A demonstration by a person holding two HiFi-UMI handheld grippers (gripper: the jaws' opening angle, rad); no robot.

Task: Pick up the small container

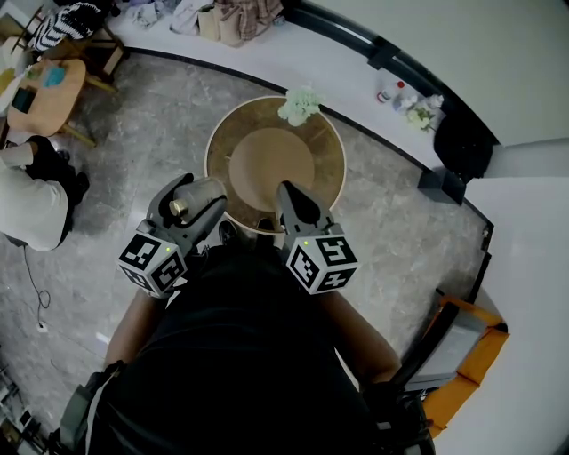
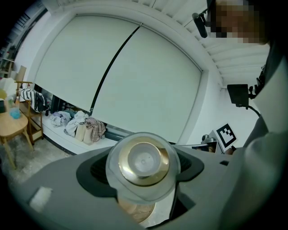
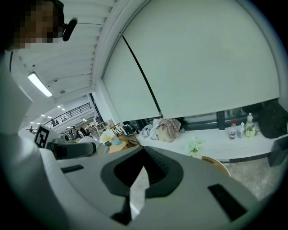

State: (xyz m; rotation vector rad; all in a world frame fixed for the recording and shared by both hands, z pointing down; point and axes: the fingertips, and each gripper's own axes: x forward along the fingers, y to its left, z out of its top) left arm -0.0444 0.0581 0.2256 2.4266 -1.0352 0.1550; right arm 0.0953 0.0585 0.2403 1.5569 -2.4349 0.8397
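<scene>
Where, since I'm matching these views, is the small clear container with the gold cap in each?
Head view: small clear gold-capped container, left of centre, held by the left gripper.
Left gripper view: lower centre, clamped between the jaws.
Right gripper view: cannot be made out.
Shared landmark: heap of clothes on the white ledge.

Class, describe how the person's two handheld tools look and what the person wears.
Both the left tool and the right tool have smooth grey shells tapering to two jaws lined with dark ribbed pads. Each carries a white cube with black square markers at its rear, left cube and right cube; the right one shows a small green light. The person wears a black top.
</scene>
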